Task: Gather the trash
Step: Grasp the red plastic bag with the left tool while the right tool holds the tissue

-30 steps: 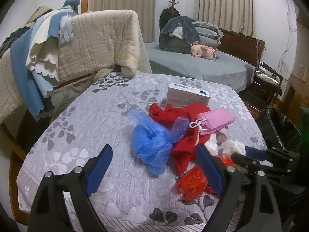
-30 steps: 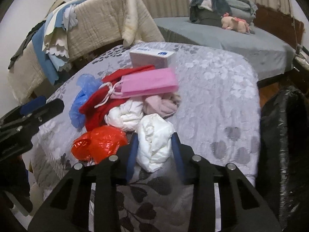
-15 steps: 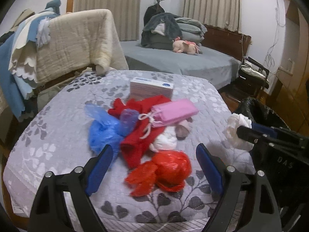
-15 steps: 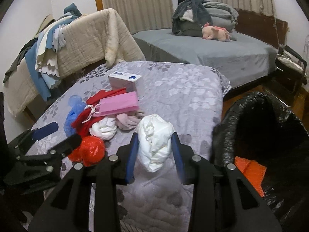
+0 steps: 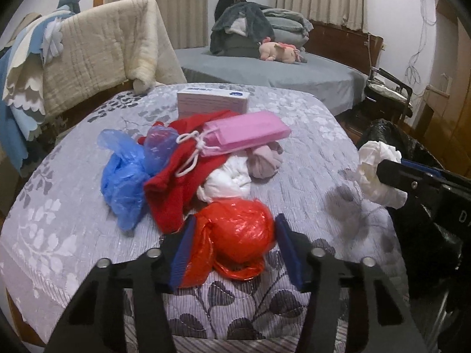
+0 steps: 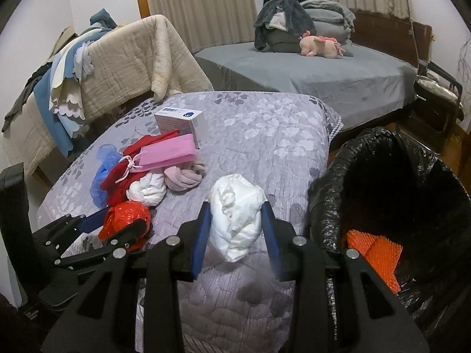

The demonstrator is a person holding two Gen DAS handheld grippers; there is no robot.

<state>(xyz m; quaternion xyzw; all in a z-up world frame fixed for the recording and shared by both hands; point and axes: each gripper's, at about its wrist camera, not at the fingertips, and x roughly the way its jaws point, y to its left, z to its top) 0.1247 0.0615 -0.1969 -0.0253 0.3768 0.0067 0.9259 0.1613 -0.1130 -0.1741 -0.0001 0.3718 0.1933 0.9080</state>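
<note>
My right gripper is shut on a crumpled white wad and holds it above the table's right edge, next to the black-lined bin; the wad also shows in the left wrist view. My left gripper has closed around a crumpled red plastic bag on the table, its blue pads touching both sides. The bag shows in the right wrist view too. Behind it lie a blue plastic bag, red cloth, a pink paper bag, a white wad and a mauve wad.
A white box stands at the back of the quilted table. An orange item lies inside the bin. A blanket-draped chair is at the left, a bed behind, and a dark chair at the right.
My left gripper moved forward over the red bag and narrowed around it. My right gripper carried the white wad right, toward the bin.
</note>
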